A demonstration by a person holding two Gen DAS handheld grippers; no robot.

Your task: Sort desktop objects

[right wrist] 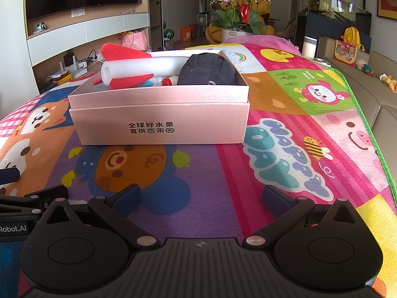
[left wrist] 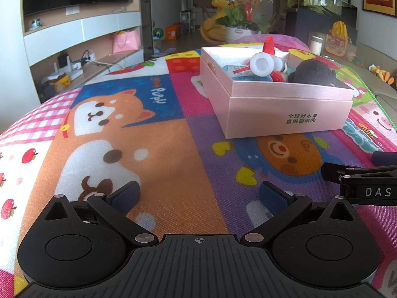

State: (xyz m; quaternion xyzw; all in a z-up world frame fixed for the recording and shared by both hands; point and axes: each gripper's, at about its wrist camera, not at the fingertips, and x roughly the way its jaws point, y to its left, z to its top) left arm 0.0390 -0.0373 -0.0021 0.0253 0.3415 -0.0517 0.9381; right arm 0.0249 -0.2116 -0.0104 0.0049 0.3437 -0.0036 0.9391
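A pink open box stands on the cartoon play mat; it also shows in the left wrist view. Inside lie a white foam rocket with red fins, a black plush item and a small blue-white carton. The rocket and the plush show in the left wrist view too. My left gripper is open and empty, low over the mat, left of the box. My right gripper is open and empty, in front of the box.
The right gripper's side shows at the left view's right edge. A potted orchid stands behind the mat. A TV wall with shelves is at the left, a sofa at the right along the mat's green edge.
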